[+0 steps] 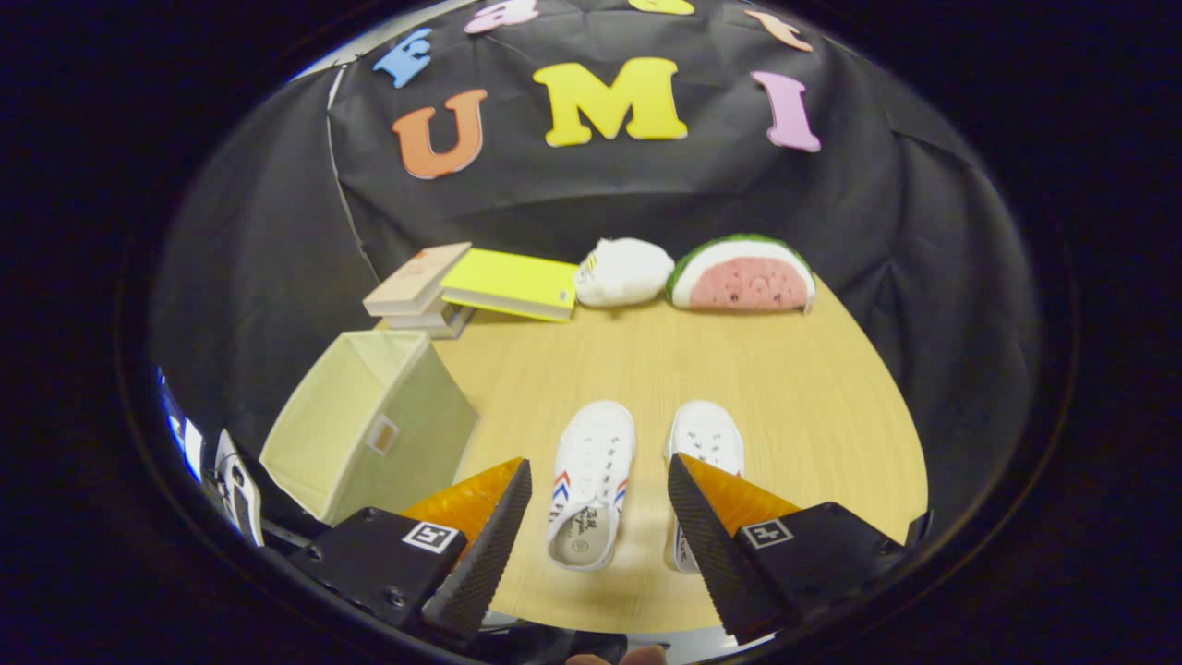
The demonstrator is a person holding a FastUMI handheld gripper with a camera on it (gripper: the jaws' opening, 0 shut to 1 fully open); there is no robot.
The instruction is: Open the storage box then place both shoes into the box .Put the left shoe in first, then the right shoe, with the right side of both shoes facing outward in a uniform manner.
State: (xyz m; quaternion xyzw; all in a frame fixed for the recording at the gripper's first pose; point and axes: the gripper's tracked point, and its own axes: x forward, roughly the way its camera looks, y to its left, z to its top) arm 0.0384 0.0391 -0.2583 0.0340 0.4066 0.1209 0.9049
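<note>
Two white canvas shoes stand side by side on the wooden table, toes pointing away from me. The left shoe (pixel 591 480) lies in the gap between my fingers. The right shoe (pixel 706 439) is partly hidden behind my right finger. A pale green fabric storage box (pixel 369 425) stands to the left of the shoes, just beyond my left finger, with its flat top panel tilted toward me. My gripper (pixel 600 480) hovers above the near end of the shoes, open, with nothing held.
At the back of the table (pixel 785 388) lie a stack of books (pixel 420 291), a yellow book (pixel 512 284), a white plush (pixel 623 271) and a watermelon-slice cushion (pixel 743 274). Black cloth walls close in behind and on both sides.
</note>
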